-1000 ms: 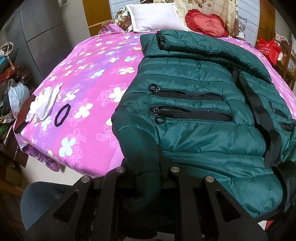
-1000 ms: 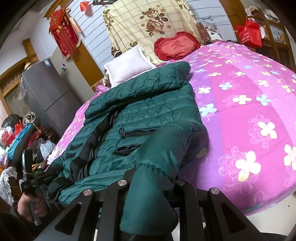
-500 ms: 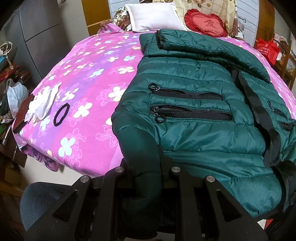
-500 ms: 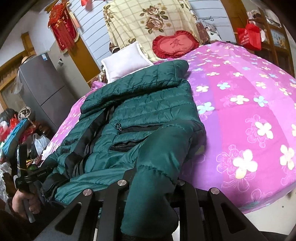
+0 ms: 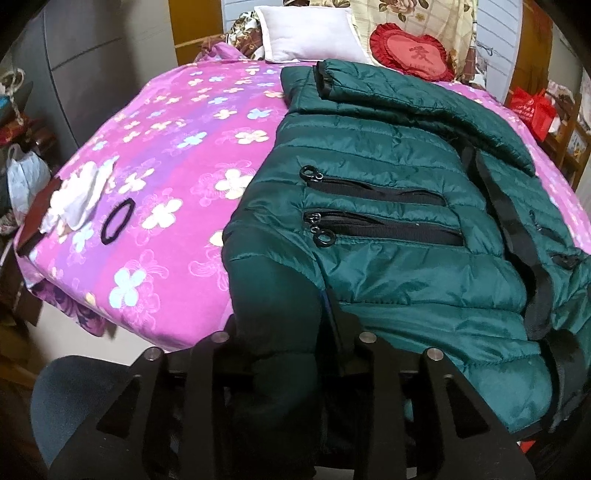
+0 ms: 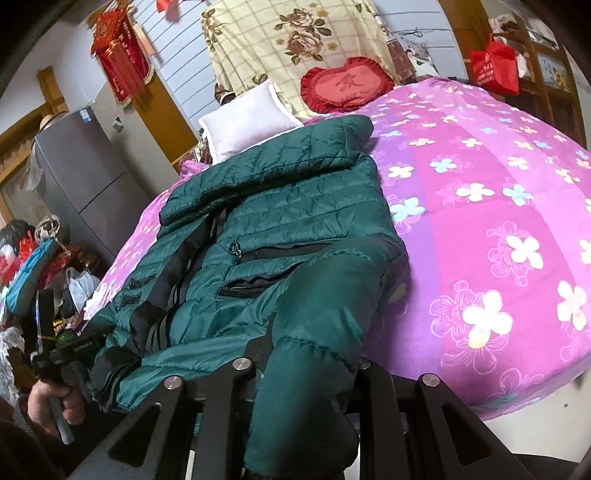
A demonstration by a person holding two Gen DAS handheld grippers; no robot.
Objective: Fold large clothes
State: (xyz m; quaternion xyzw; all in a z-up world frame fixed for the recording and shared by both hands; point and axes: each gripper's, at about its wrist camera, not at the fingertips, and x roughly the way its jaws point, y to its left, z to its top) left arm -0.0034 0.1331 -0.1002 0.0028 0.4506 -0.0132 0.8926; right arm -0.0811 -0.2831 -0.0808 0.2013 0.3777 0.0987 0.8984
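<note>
A pink flowered bedspread [image 5: 177,192] covers the bed. At its far end lie a white pillow [image 5: 308,31] and a red heart cushion [image 5: 412,50]. Near the left edge rests a black hair tie [image 5: 117,220].

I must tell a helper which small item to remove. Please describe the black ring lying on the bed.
On the pink flowered bedcover, look left of the green jacket, near the bed's corner. The black ring lies flat beside a white cloth; it is the only thin dark loop there.
</note>
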